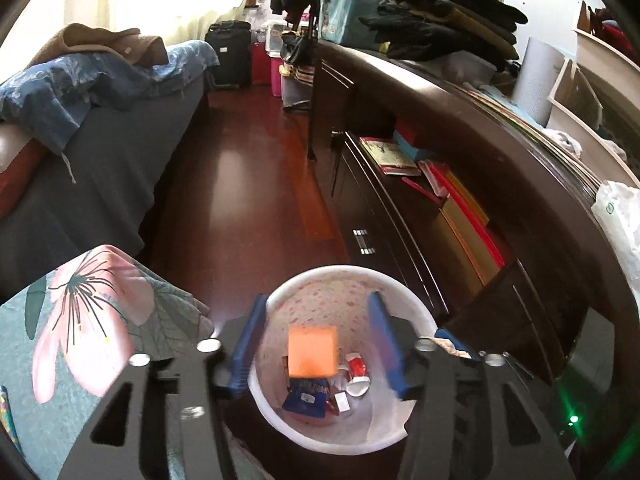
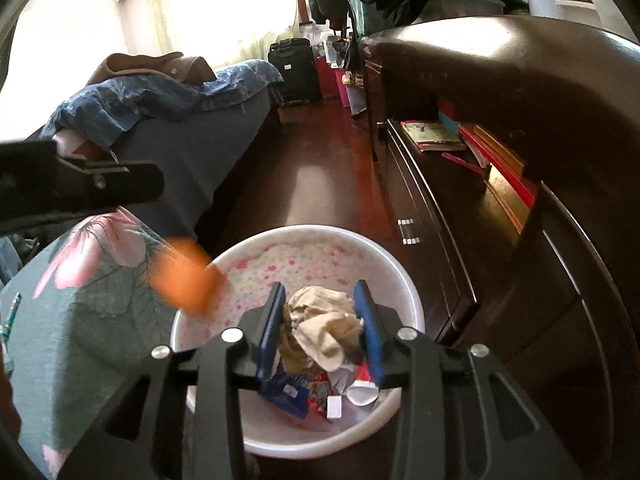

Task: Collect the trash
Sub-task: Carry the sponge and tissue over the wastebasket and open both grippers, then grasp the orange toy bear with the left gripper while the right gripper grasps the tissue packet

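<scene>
Left gripper (image 1: 318, 344): jaws spread wide, nothing between the blue pads (image 1: 248, 344). Poised over the mouth of the white waste bin (image 1: 276, 412), one finger toward either side of the rim.

Orange block (image 1: 313, 351): squarish, flat face turned up toward the left wrist camera, seen between the open jaws and below them, inside the outline of the bin. Whether it rests on the rubbish or is in the air cannot be told from this view. In the right wrist view the same item is an orange blur (image 2: 186, 280) at the bin's left rim, overlapping the floral cloth; its long axis cannot be read there.

Right gripper (image 2: 323, 330): jaws drawn in narrow, clamped on a crumpled beige wad (image 2: 322, 328) of paper or cloth, above the bin (image 2: 404, 280). The wad fills the gap pad to pad and bulges toward the camera; no clear long axis.

Bin contents: blue wrapper (image 1: 306, 396), red-and-white packet (image 1: 357, 368), small white pieces, all on the bottom.

Surroundings: floral cloth (image 1: 80, 320) just left of the bin; dark wooden cabinet (image 1: 460, 128) to the right, books (image 1: 452, 196) on its open shelf; bed with blue bedding (image 1: 60, 80) beyond; black suitcase (image 1: 228, 54) at the far wall.

View differences: only the right wrist view shows the wad clearly, and a pen (image 2: 12, 314) lying on the cloth.
</scene>
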